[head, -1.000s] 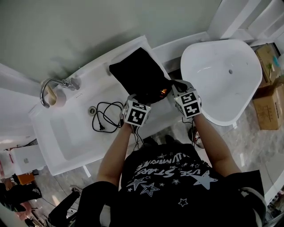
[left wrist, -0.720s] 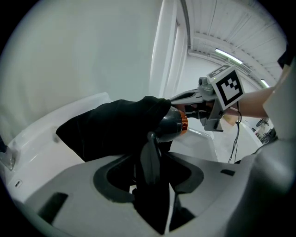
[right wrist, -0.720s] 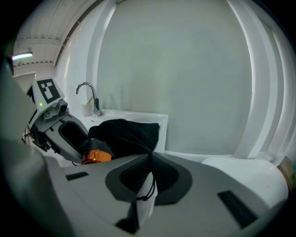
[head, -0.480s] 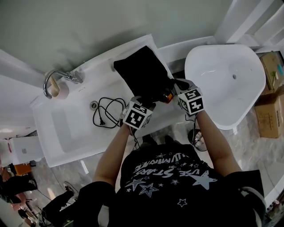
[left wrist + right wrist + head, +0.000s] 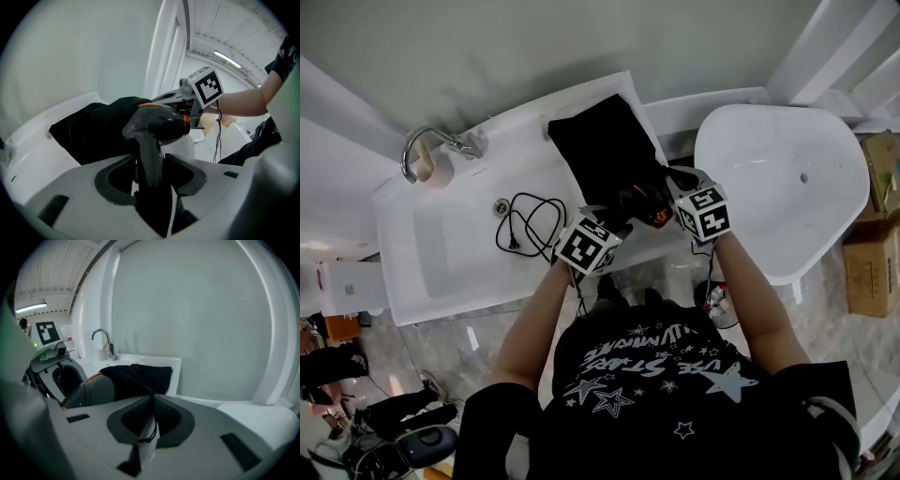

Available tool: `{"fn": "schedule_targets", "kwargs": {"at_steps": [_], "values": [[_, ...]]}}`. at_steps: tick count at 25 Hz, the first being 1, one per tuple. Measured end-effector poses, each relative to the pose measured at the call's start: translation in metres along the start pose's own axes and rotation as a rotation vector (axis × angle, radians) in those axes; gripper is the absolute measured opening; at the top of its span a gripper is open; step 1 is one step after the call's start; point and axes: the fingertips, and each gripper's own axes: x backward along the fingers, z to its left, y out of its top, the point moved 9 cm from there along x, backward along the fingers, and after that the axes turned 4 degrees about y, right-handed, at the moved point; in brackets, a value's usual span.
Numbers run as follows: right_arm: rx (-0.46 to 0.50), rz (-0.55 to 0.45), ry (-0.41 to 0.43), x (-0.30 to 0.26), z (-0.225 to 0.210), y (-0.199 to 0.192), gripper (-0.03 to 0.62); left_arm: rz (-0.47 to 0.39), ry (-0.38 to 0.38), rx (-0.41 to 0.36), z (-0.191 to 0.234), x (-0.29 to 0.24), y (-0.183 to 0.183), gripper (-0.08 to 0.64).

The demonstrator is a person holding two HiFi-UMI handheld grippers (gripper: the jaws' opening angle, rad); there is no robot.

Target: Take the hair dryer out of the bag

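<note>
You are clamping the left gripper [image 5: 150, 160] with its 2 jaws on the handle of the hair dryer [image 5: 158, 125], whose barrel is lying at the mouth of the black bag [image 5: 605, 159] on the sink counter [image 5: 514, 141], while the right gripper [image 5: 152, 399], nearly closed, is pinching the bag's edge; fabric slipping from that thin pinch could drag the bag along.

The left gripper [image 5: 151, 161], clamped on the handle of the hair dryer [image 5: 159, 124], has drawn back toward 7 o'clock in the head view, away from the mouth of the black bag [image 5: 602, 150]. A second ago only an orange glint showed at the bag's opening; now more of the dryer's dark body, with its orange ring, shows at 4 o'clock from the bag. The marker cube on that gripper has also turned a little.
</note>
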Motion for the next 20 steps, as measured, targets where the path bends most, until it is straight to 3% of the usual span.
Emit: {"fn": "schedule_targets", "kwargs": {"at_steps": [13,20], "values": [[0.088,-0.016,0.135,0.018,0.009,-0.002,0.021,-0.014,0.038,0.009,-0.056,0.019,-0.016,0.206],[0.124,-0.013,0.187,0.025,0.011,-0.003,0.021,-0.063,0.075,0.064,-0.092,0.027,-0.031,0.206]]}}
